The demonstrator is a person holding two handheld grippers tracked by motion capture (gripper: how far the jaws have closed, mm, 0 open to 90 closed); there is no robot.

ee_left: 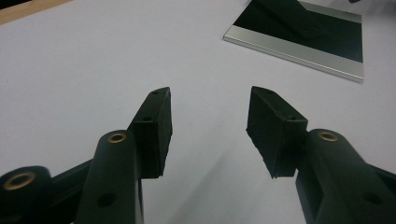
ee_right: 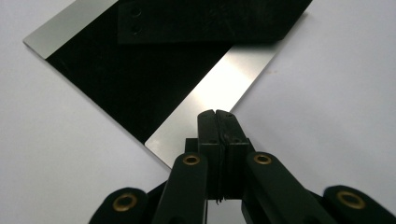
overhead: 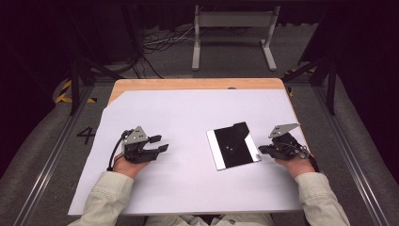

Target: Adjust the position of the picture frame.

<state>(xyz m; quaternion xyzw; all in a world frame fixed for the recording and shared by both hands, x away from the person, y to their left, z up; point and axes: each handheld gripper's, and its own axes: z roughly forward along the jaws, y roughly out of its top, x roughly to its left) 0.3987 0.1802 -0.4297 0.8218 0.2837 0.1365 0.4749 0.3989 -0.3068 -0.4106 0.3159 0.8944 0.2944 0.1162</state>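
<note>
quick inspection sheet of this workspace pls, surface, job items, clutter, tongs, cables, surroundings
surface: wooden table covered by a large white sheet, flat, one far corner cut off at the left
job's things: one flat mirror plate with silvery bands along two opposite edges, lying on the sheet at the right, skewed to the table edge
clutter: nothing seen
grippers: left tongs open with nothing between them, apart from the plate; right tongs shut, tips at the plate's near silvery edge, whether they touch it cannot be told
cables: black cable loops from the left tongs; a tangle of wires on the floor beyond the table
surroundings: grey floor, white metal stand, dark curtains, yellow-black tape
</note>
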